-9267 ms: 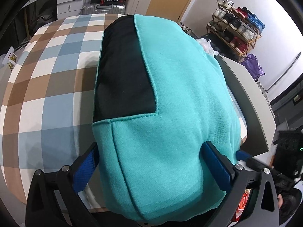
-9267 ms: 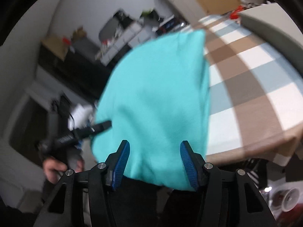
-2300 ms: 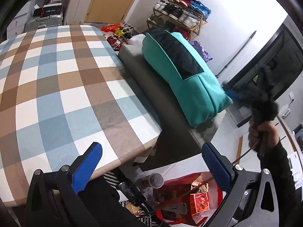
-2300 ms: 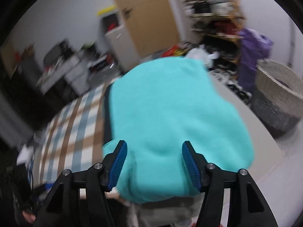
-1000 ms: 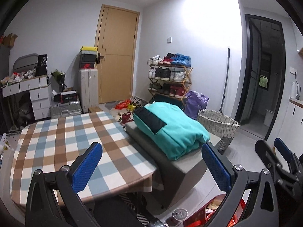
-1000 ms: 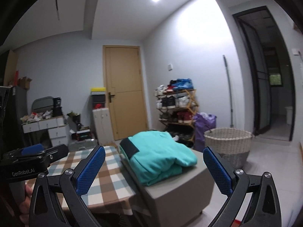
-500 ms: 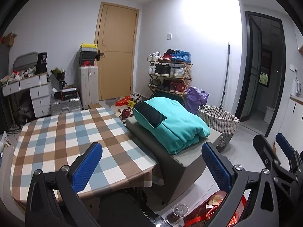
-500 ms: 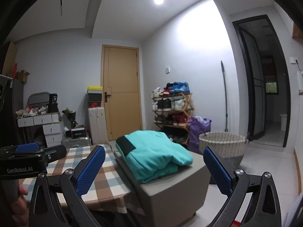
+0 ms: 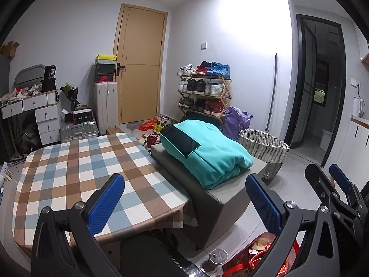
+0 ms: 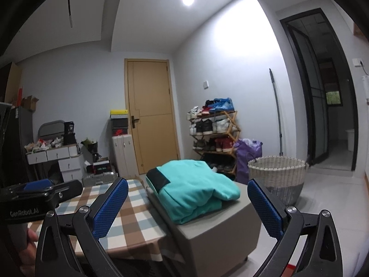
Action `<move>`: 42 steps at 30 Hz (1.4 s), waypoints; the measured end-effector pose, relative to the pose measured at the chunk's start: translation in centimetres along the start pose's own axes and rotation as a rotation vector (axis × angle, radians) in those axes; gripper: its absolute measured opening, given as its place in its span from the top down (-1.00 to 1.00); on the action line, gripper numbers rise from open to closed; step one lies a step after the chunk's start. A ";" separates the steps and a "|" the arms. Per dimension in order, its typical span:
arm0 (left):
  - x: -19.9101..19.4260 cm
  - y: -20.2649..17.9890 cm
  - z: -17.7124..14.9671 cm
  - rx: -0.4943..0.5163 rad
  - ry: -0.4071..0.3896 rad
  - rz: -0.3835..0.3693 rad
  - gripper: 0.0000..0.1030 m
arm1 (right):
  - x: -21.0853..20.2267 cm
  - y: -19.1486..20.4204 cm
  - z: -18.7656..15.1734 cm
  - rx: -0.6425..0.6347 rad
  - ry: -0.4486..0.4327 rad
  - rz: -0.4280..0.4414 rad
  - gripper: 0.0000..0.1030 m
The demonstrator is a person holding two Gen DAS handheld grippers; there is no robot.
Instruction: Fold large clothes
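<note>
On grey ottoman (image 9: 221, 198): folded teal sweatshirt (image 9: 207, 152), long axis door-to-camera.

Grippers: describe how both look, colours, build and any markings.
Both are alike: black angular frames with silver screw heads, each jaw faced with a blue textured pad. The left gripper shows its body in the right wrist view, black with white "GenRobot.AI" lettering and a blue part on top. The right gripper shows no lettering.

Both wrist views look forward from well back, level across the room toward the door (image 9: 138, 67) and shoe rack (image 9: 204, 92). The left view sits higher, tipped down over the checked tabletop (image 9: 76, 168); the right view sits lower, tilted up to the ceiling. Shared — the teal folded garment (image 9: 207, 152) on the grey ottoman (image 9: 228, 198), and the wicker basket (image 10: 276, 175).
</note>
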State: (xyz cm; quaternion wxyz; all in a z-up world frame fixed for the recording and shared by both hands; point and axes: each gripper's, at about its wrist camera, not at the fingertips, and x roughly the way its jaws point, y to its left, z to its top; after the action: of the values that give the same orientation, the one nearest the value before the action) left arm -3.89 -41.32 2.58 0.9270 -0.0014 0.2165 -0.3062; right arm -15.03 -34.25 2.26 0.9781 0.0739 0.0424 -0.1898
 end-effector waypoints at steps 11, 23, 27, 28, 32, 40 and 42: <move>-0.2 -0.5 0.1 0.007 -0.008 -0.016 -0.98 | -0.3 0.1 0.1 -0.005 -0.011 0.001 -1.00; -0.4 -0.5 0.3 0.008 -0.019 -0.018 -0.98 | -0.5 0.1 0.0 0.012 -0.006 -0.001 -1.00; -0.5 -0.6 0.3 0.010 -0.029 -0.016 -0.98 | -0.6 0.1 0.0 0.010 -0.007 -0.003 -1.00; -0.5 -0.7 0.3 0.013 -0.027 -0.017 -0.98 | -0.6 0.1 0.0 0.008 -0.006 -0.003 -1.00; -0.4 -0.8 0.3 0.017 -0.024 -0.020 -0.98 | -0.7 0.3 0.0 -0.002 -0.007 -0.008 -1.00; -0.5 -0.9 0.5 0.025 -0.040 -0.002 -0.98 | -0.5 0.2 0.0 -0.002 -0.005 -0.010 -1.00; -0.4 -0.9 0.6 0.020 -0.034 -0.001 -0.98 | -0.5 0.3 0.1 -0.009 -0.007 -0.010 -1.00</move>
State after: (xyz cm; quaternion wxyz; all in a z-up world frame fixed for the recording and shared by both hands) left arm -4.42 -41.85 3.39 0.9305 0.0025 0.1975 -0.3086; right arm -15.41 -33.83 2.45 0.9777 0.0685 0.0400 -0.1946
